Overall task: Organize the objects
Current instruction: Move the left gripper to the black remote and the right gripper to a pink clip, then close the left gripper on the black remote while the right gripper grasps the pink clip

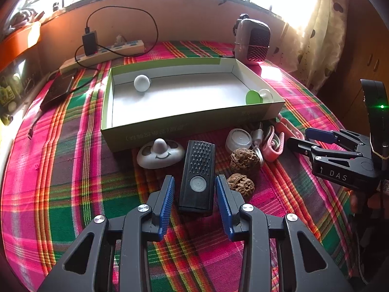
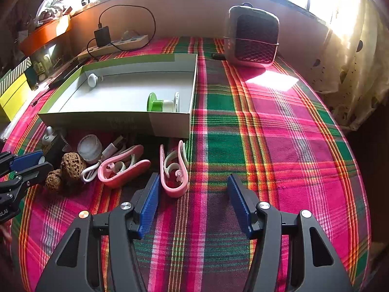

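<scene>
An open green-and-white box (image 1: 155, 131) (image 2: 116, 121) holds a white ball (image 1: 141, 82) (image 2: 92, 79) and a green-and-white spool (image 1: 257, 96) (image 2: 161, 103). In front of it lie a black remote (image 1: 198, 177), a white smiley holder (image 1: 160, 154), two walnuts (image 1: 244, 161) (image 2: 71, 163), a small white jar (image 1: 238, 140) (image 2: 89, 148), a white cable and two pink clips (image 2: 122, 166) (image 2: 173, 170). My left gripper (image 1: 195, 182) is open, its jaws either side of the remote. My right gripper (image 2: 193, 189) is open and empty, just right of the nearer pink clip.
A plaid cloth (image 2: 267, 133) covers the table. A small heater (image 1: 252, 41) (image 2: 252, 36) stands at the back right, a power strip with a charger (image 1: 102, 51) (image 2: 116, 42) at the back left. A dark flat device (image 1: 57, 90) lies left of the box. A curtain (image 2: 352, 73) hangs on the right.
</scene>
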Available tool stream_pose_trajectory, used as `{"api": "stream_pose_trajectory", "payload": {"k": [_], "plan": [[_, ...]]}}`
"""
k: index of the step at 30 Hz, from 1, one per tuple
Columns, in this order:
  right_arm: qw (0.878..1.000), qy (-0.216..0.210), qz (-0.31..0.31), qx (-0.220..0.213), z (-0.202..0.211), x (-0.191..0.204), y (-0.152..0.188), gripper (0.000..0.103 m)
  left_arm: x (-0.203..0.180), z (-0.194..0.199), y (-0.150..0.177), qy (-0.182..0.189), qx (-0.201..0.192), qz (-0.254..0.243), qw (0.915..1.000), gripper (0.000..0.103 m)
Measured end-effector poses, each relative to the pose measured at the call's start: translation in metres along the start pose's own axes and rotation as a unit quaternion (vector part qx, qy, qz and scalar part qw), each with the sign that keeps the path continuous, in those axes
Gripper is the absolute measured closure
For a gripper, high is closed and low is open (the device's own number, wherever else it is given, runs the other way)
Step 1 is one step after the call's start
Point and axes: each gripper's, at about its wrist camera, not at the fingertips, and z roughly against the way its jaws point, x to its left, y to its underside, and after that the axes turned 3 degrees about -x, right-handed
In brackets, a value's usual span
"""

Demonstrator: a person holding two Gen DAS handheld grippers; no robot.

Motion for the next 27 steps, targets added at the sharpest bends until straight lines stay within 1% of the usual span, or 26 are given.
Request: {"api": "stream_pose_trajectory", "payload": {"k": [1,2,8,22,27], "plan": [[1.0,-0.002,-0.001,0.0,-0.0006,-0.0005,-0.0003,0.046,-0.0004,-0.0026,0.0001,-0.001,0.005,0.001,1.0,0.07],[1.0,-0.003,-0.001,0.001,-0.0015,-0.0008,-0.0012,0.046,-0.0014,-0.0024,-0.0002,-0.003,0.0,-0.001,1.0,0.07],[1.0,-0.007,0.0,0.0,-0.0043,-0.0009,-0.0037,0.046,-0.0024,-0.0053,-0.0026,0.0,0.001,0.0,1.0,0.07],[1.0,-0.015,-0.001,0.0,-0.0097,-0.0018,-0.0088,0.046,0.0018,-0.0072,-0.0055,0.001,-0.008,0.031,0.9995,0.07],[1.0,-0.014,0.001,-0.001,-0.0094,-0.0015,-0.0088,0.046,-0.0018,-0.0076,-0.0049,-0.009,-0.008,0.021,0.9997,0.07]]}}
